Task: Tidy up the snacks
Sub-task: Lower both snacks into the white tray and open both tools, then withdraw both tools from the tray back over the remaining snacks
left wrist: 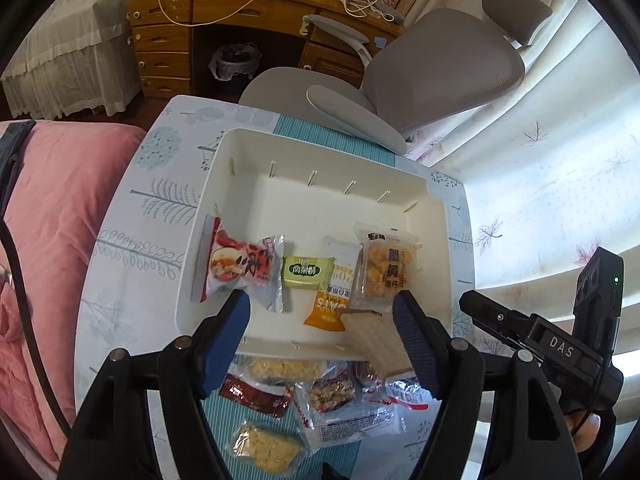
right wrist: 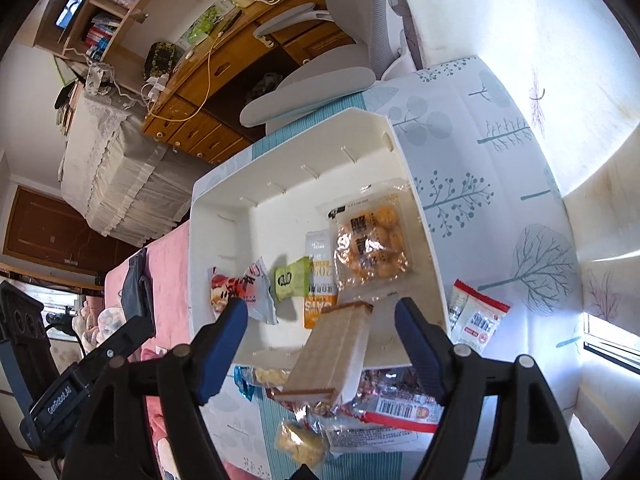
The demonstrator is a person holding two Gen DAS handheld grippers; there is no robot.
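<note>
A white bin [left wrist: 320, 152] [right wrist: 224, 192] stands on the table. In it lie a red-and-white packet [left wrist: 236, 266] [right wrist: 236, 288], a green packet [left wrist: 307, 272] [right wrist: 291, 278], an orange oat packet [left wrist: 332, 296] [right wrist: 318, 292] and a clear bag of yellow puffs [left wrist: 386, 270] [right wrist: 370, 240]. A long wafer pack [left wrist: 378, 338] [right wrist: 334, 352] leans over the bin's near rim. My left gripper [left wrist: 320, 340] is open above that rim. My right gripper [right wrist: 320, 344] is open around the wafer pack without gripping it.
Several loose snack packets [left wrist: 332, 404] [right wrist: 360, 408] lie on the table in front of the bin. A white-and-red packet [right wrist: 476, 316] lies right of the bin. A grey office chair [left wrist: 420, 76] and wooden desk [left wrist: 224, 12] stand beyond; pink bedding [left wrist: 60, 240] is left.
</note>
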